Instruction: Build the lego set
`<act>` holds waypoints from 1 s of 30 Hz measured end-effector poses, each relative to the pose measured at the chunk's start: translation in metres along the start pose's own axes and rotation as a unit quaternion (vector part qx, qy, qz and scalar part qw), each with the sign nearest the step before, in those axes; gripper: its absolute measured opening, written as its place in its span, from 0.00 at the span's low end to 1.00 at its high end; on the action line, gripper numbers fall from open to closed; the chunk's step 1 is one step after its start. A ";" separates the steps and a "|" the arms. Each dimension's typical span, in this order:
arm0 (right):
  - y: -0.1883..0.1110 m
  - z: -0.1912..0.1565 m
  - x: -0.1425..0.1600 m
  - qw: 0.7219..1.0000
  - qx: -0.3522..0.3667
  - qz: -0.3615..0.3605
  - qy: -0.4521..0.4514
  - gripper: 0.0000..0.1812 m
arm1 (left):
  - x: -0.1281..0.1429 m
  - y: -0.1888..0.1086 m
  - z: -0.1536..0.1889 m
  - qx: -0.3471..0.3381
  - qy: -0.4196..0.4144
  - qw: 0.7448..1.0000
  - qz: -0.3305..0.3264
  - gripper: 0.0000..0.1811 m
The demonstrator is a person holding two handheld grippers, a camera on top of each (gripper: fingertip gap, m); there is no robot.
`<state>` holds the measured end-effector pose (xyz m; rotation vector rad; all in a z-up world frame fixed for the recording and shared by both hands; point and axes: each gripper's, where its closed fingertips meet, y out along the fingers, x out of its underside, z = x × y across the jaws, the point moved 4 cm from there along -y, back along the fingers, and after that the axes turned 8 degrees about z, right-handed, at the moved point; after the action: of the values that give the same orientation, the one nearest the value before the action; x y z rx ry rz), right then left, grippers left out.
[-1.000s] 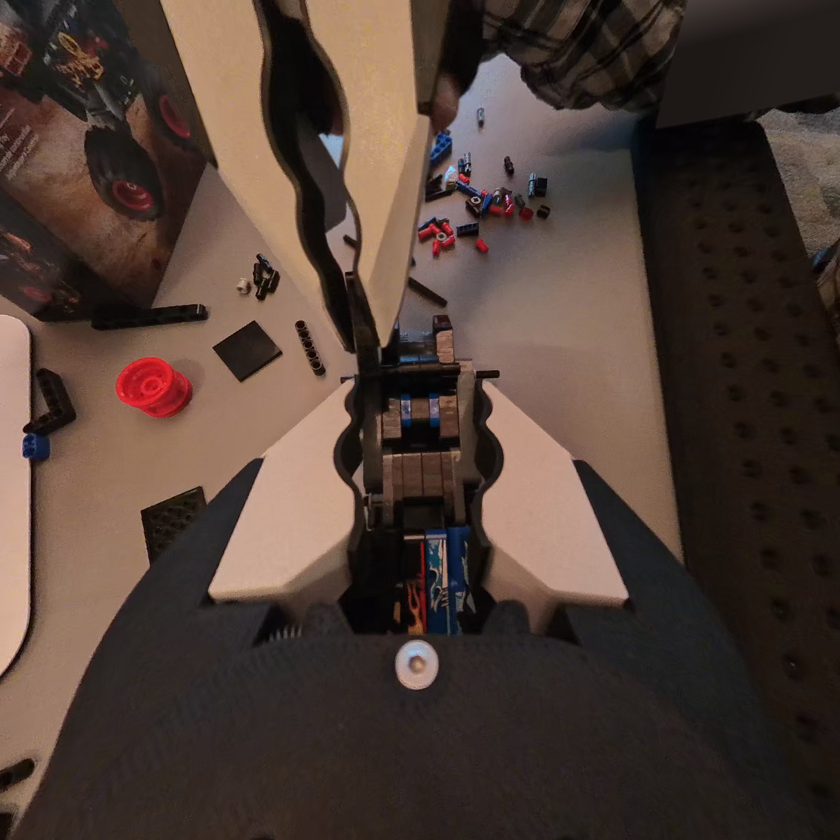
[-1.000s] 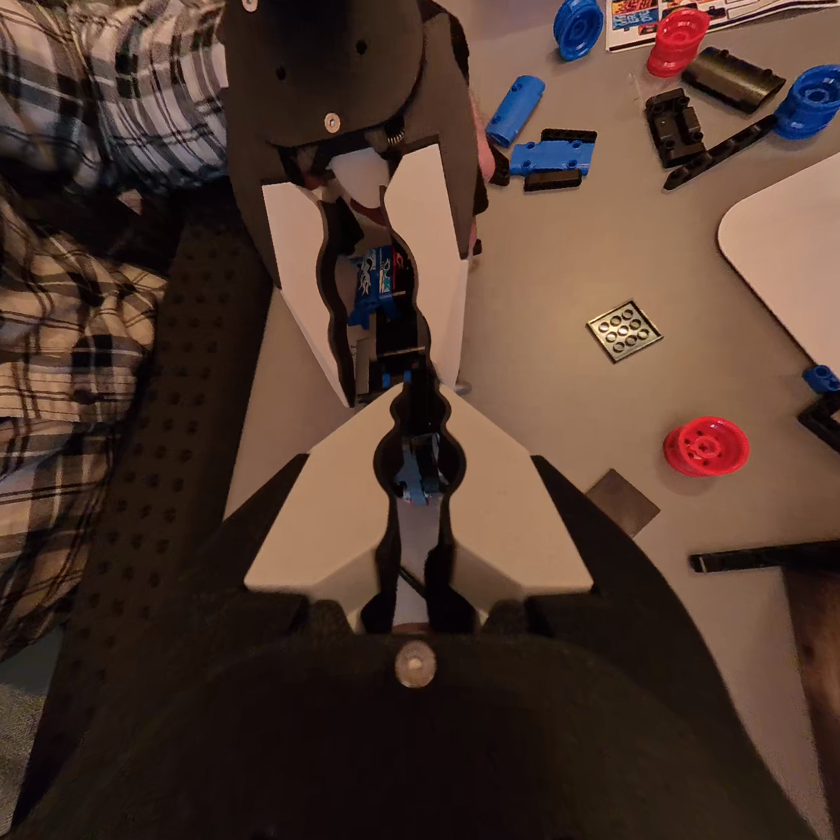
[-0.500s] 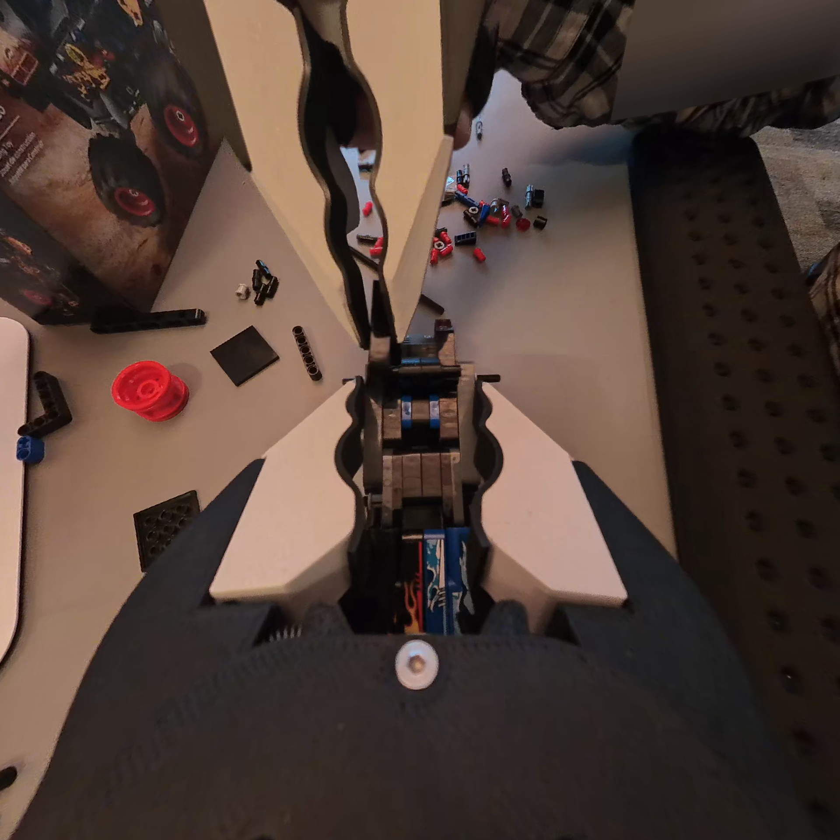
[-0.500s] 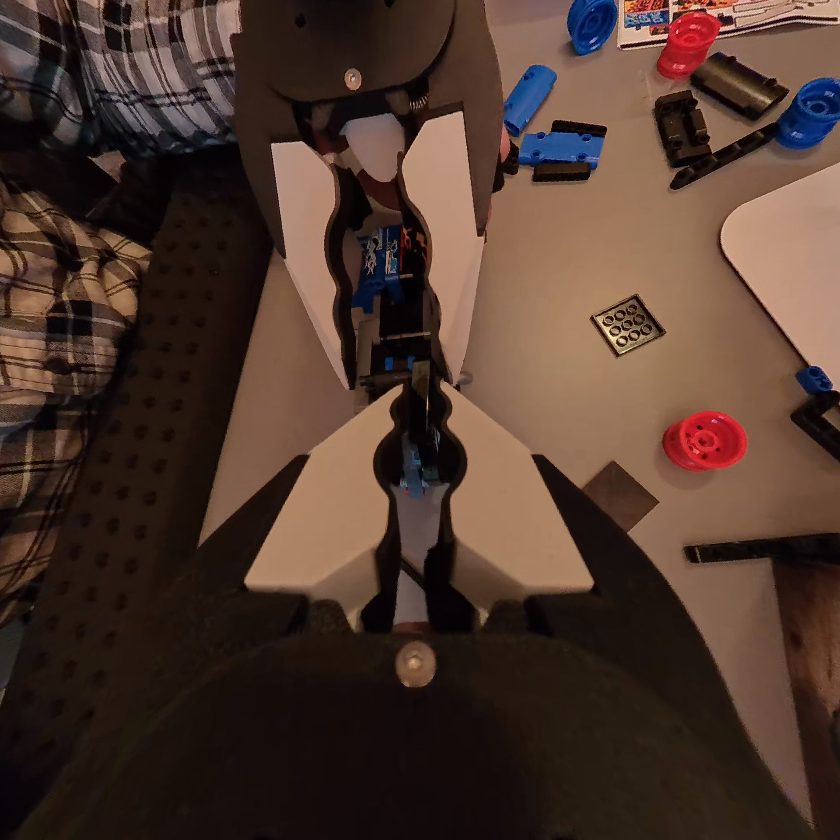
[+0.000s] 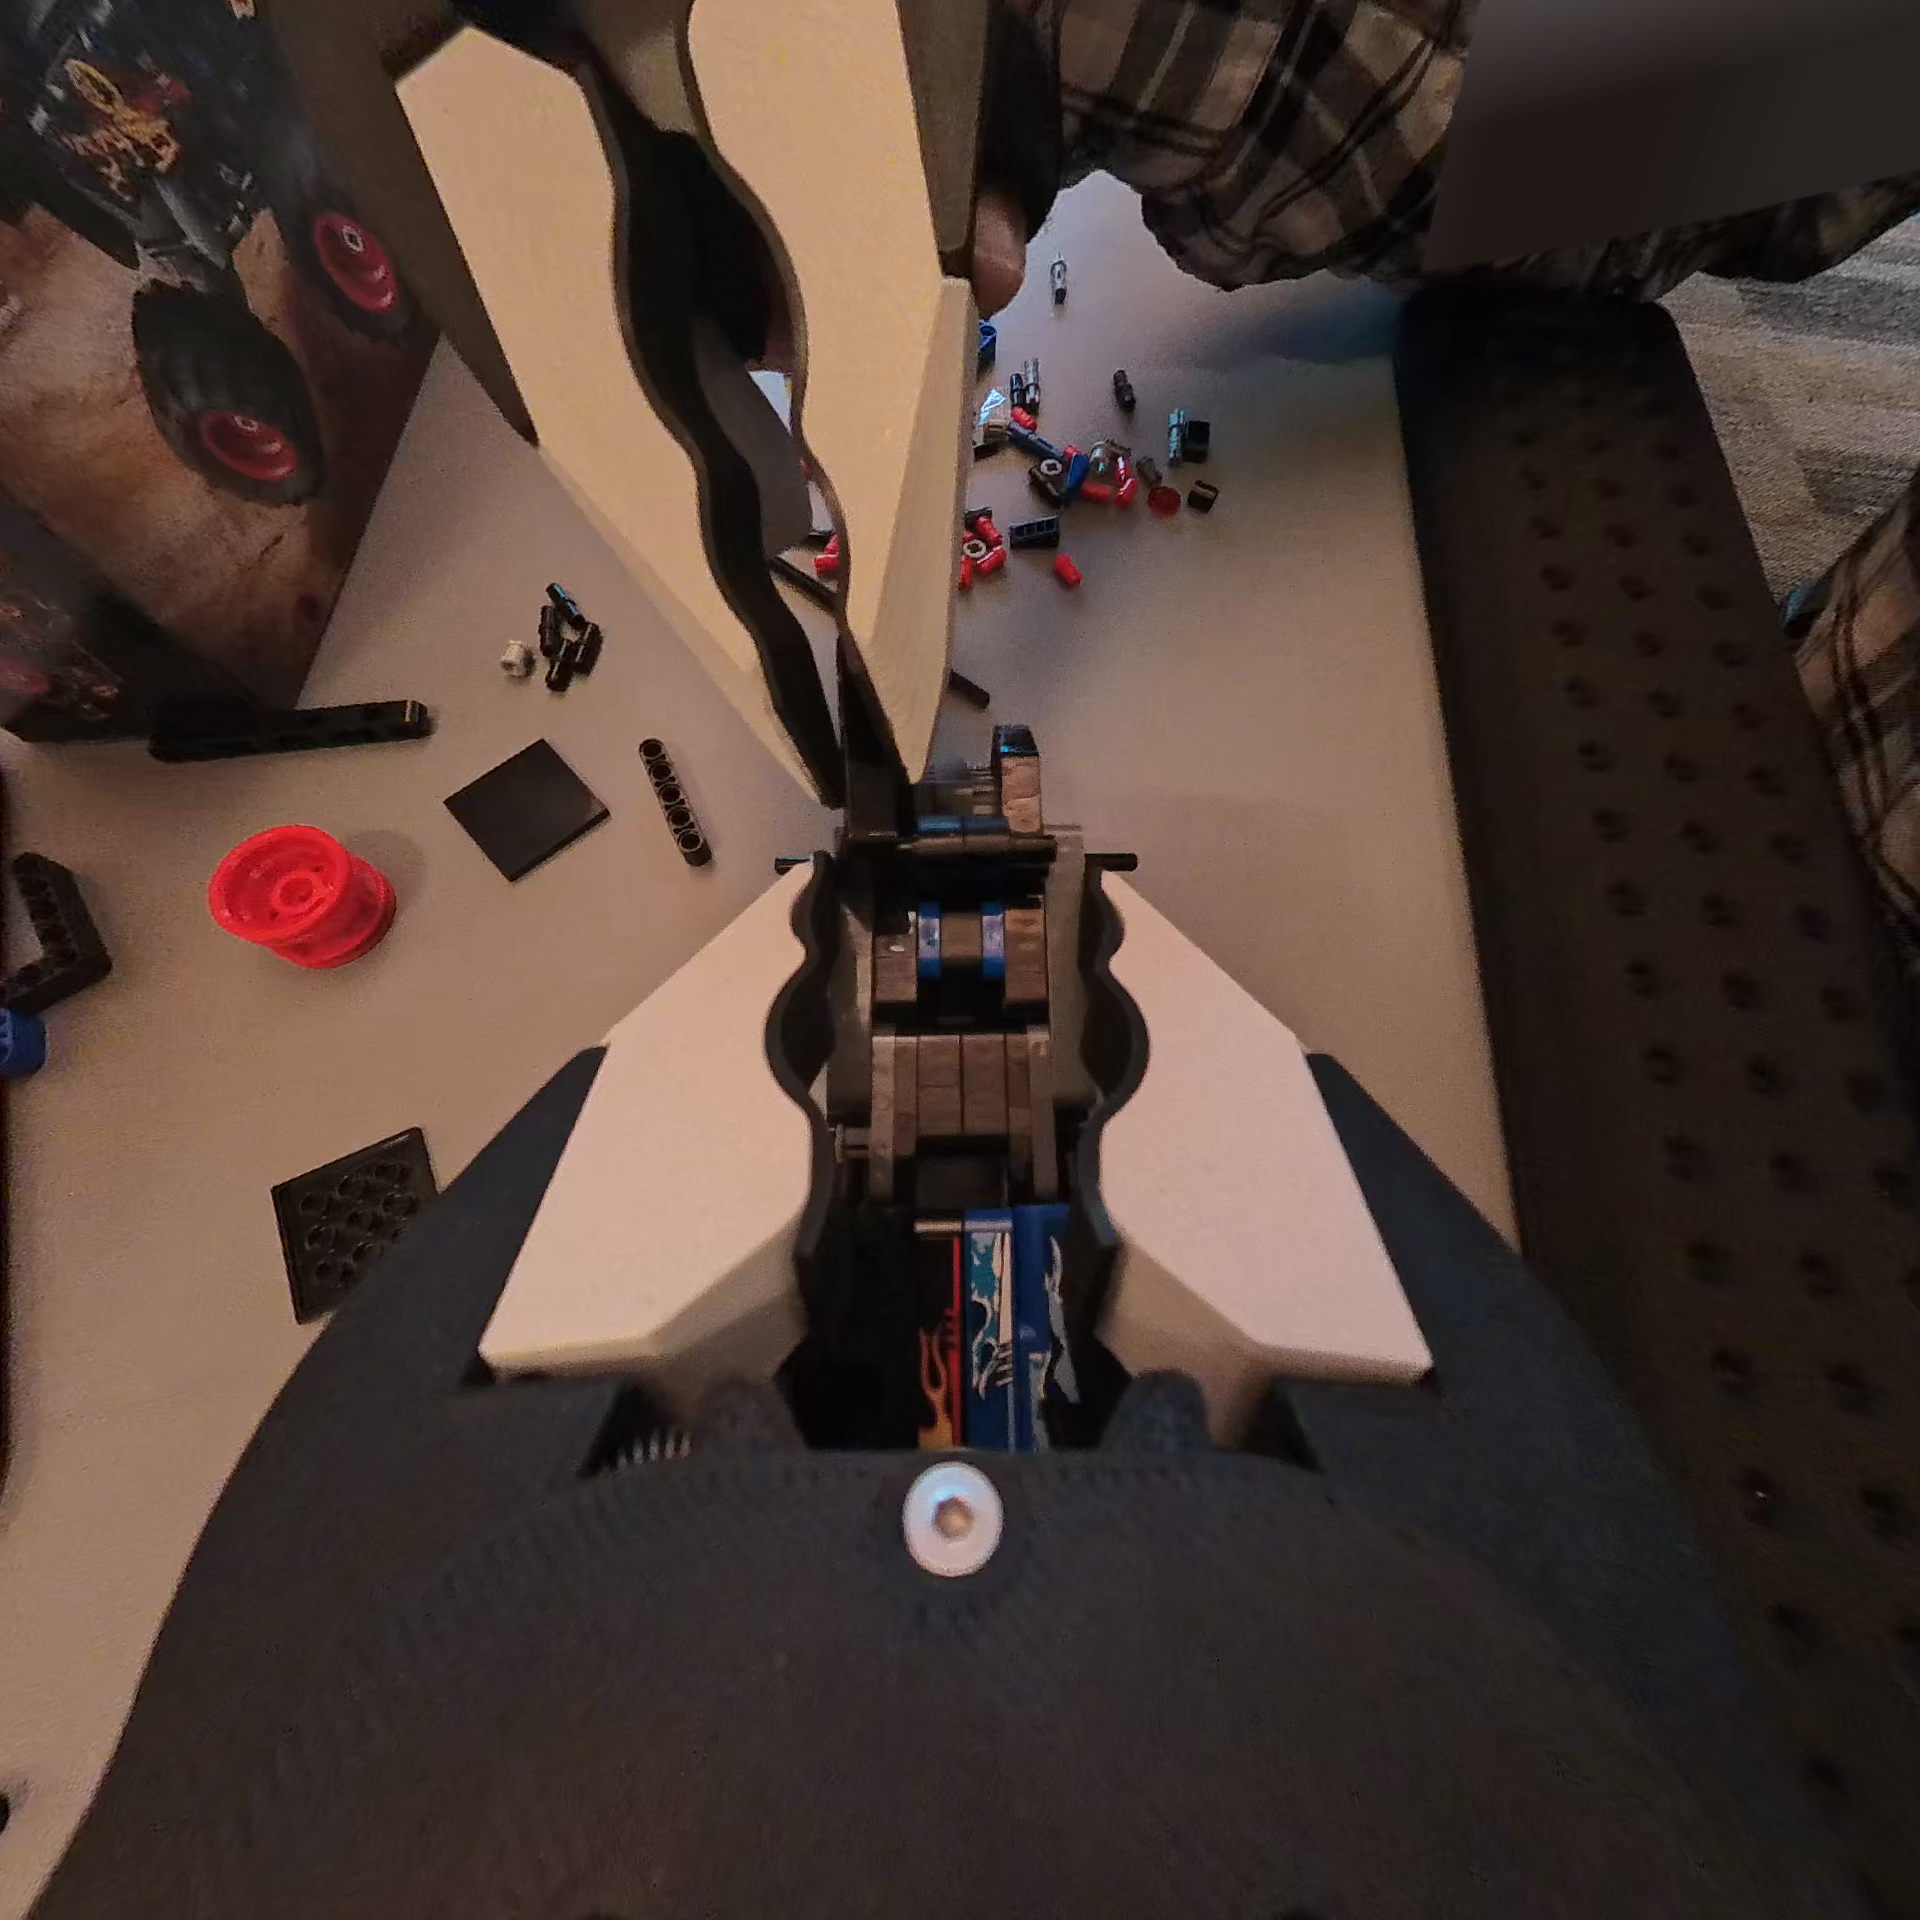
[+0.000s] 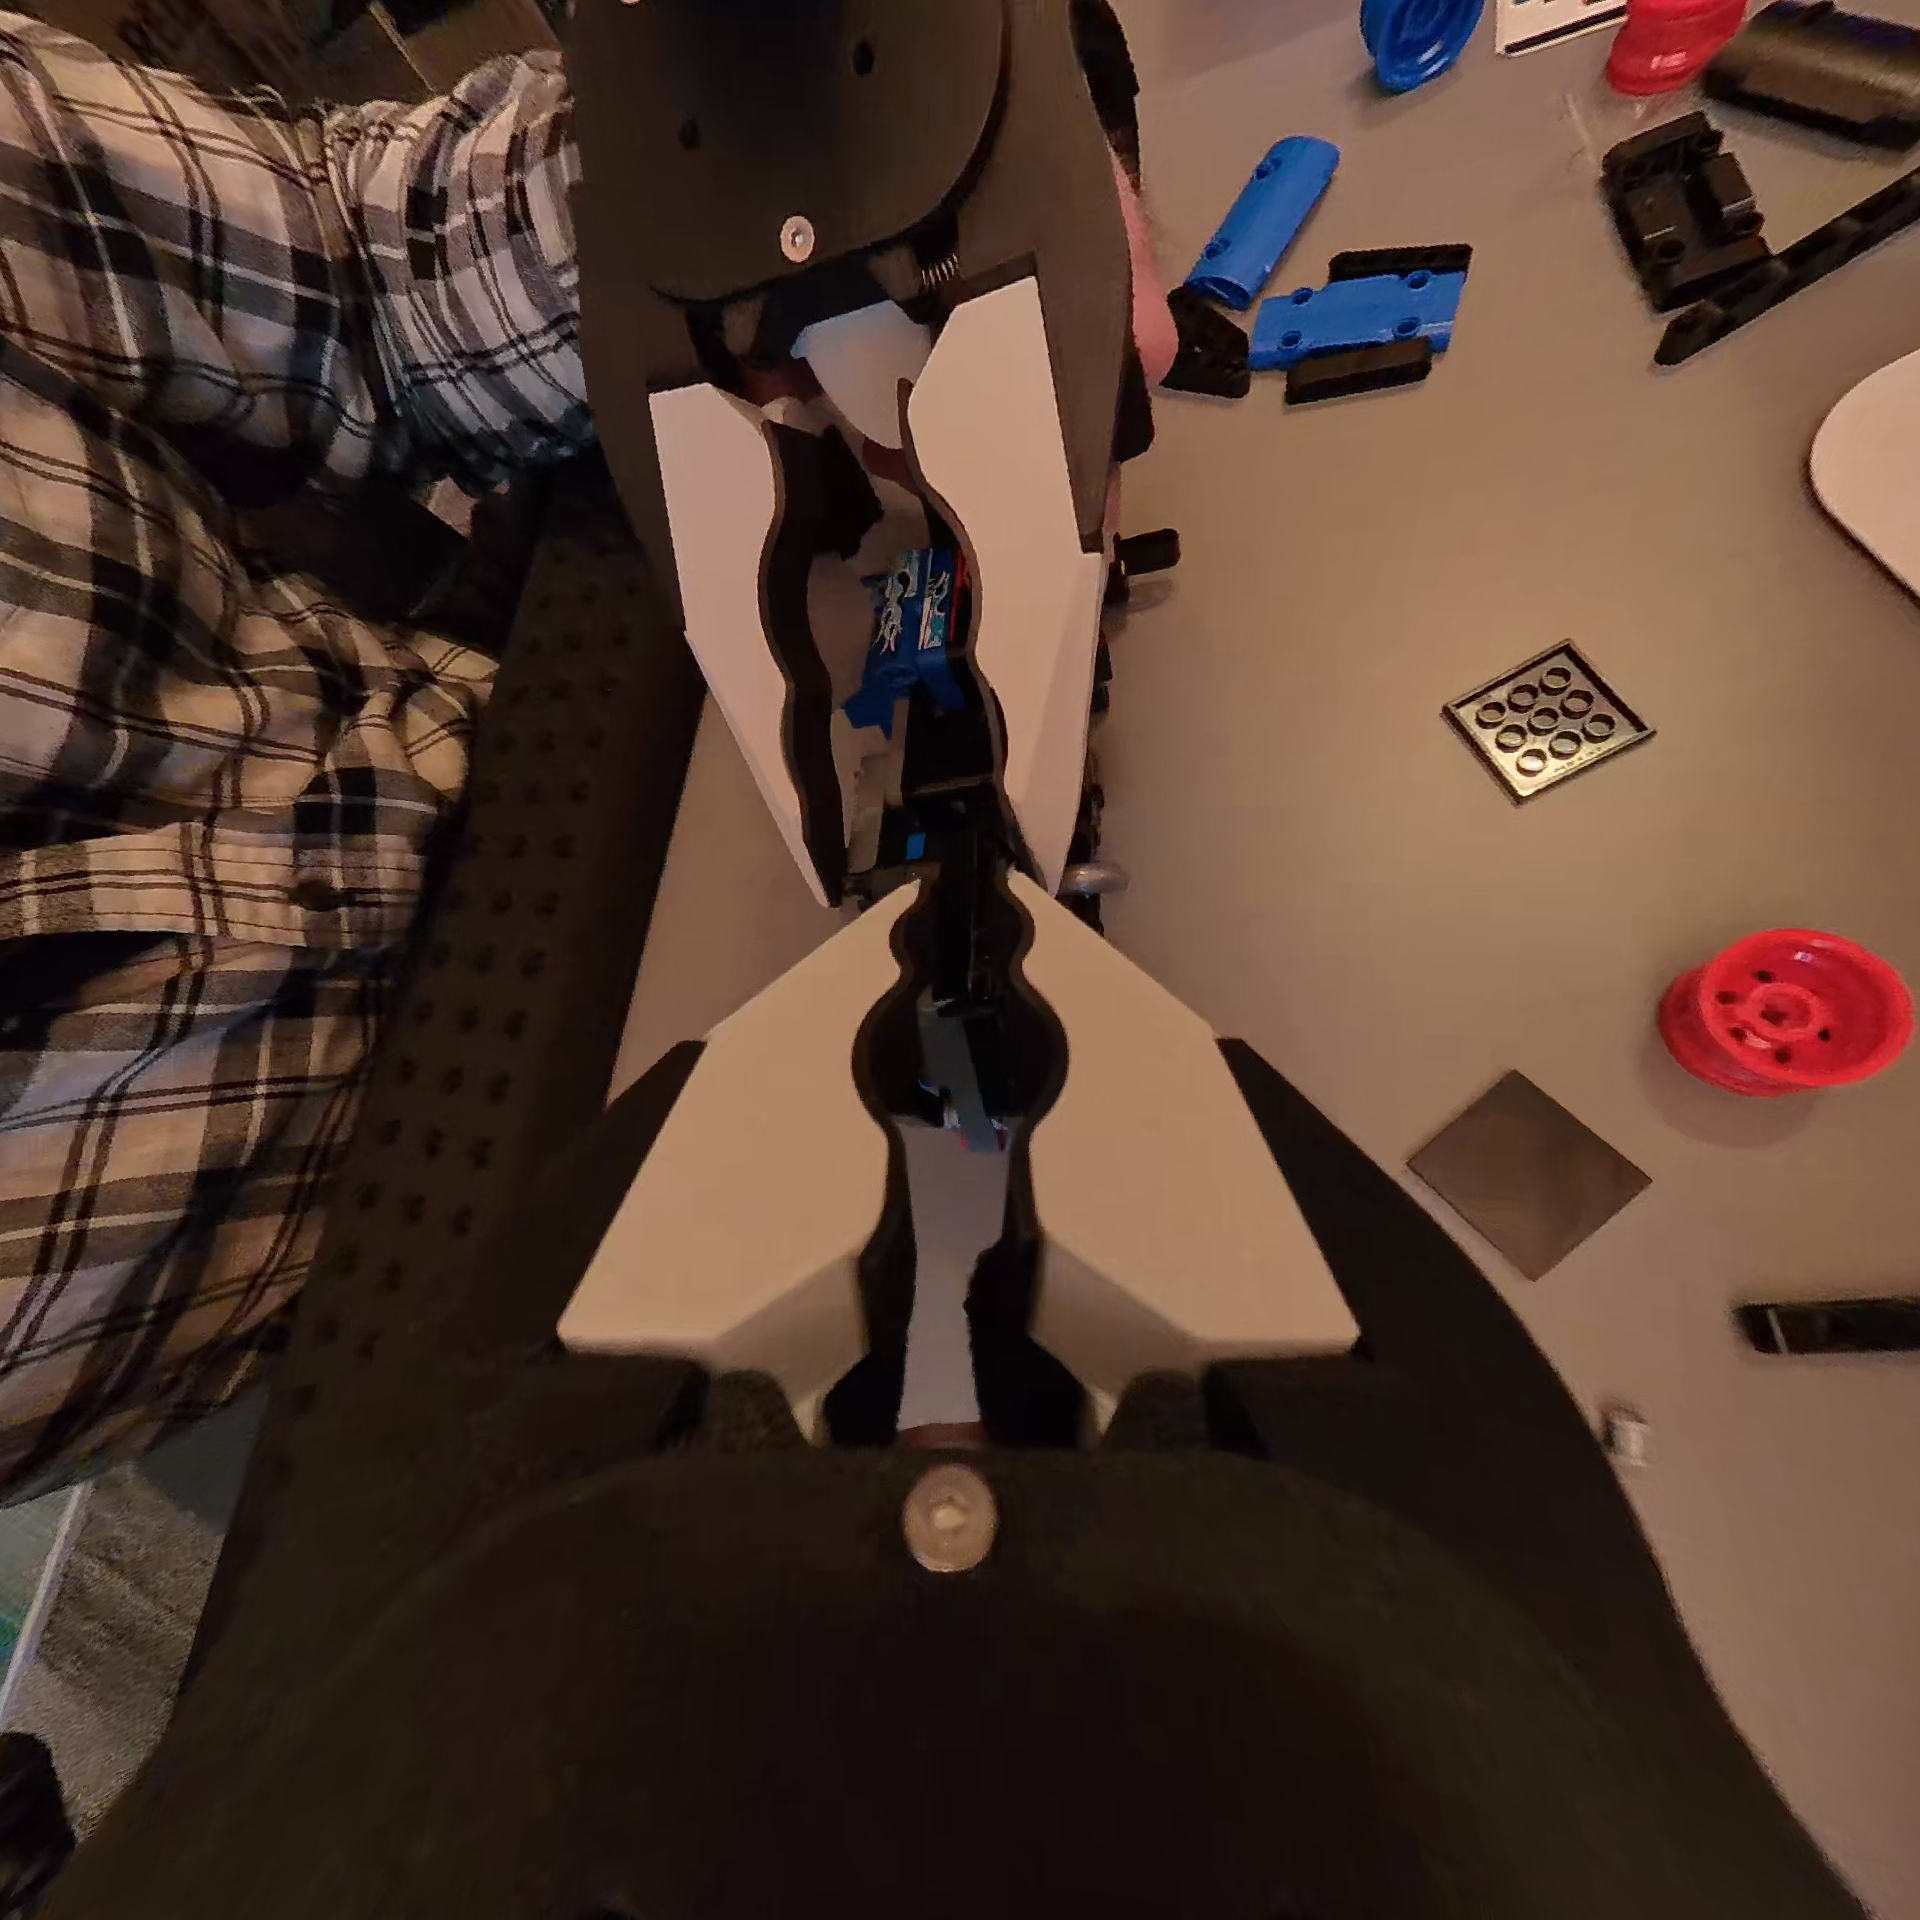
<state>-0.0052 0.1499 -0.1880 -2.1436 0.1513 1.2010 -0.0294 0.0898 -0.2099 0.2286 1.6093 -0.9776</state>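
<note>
Between your left gripper's [image 5: 956,883] white fingers sits the half-built lego model [image 5: 961,1023], a dark grey and black block with two blue bits on top and flame-printed blue and red panels at its near end. Your left jaws are clamped on its flanks, and it runs lengthwise down the gap from the fingertips back to the gripper body, above the grey table [image 5: 1226,831].

Your right gripper [image 6: 961,904] comes in from the opposite side, tip to tip with the left. Its jaws are drawn close together, pinching a narrow black piece [image 6: 961,966] that stands in the slot between them; the far end of that piece meets the model's front edge, toward the left corner as you see it from the left wrist camera. Whether it is seated there or only touching, you cannot tell.

Off to the side of the model lie a red wheel hub [image 5: 299,909], a flat black tile [image 5: 525,808], a studded black plate [image 5: 353,1221] and a short black beam [image 5: 675,800]. Farther off, past the right gripper's fingers, a scatter of small red, black and blue pins [image 5: 1081,478] lies on the table. The set's box [image 5: 156,343] stands at the far left.
</note>
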 end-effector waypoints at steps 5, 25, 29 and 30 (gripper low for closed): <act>0.001 0.001 0.002 0.999 -0.019 0.030 -0.022 0.05 | 0.000 -0.001 0.001 -0.005 0.009 1.000 -0.005 0.25; 0.009 -0.001 0.013 0.996 -0.059 0.038 -0.049 0.08 | 0.000 0.001 0.004 -0.001 0.012 1.000 -0.006 0.25; 0.008 -0.004 0.013 0.996 -0.039 0.019 -0.078 0.08 | 0.000 0.001 0.004 0.004 0.011 1.000 -0.003 0.25; 0.008 -0.004 0.013 0.996 -0.038 0.020 -0.083 0.08 | 0.000 0.002 0.004 0.003 0.010 1.000 -0.003 0.25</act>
<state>0.0022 0.1438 -0.2007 -2.1028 0.0768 1.4225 -0.0254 0.0883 -0.2103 0.2390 1.6259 -0.9868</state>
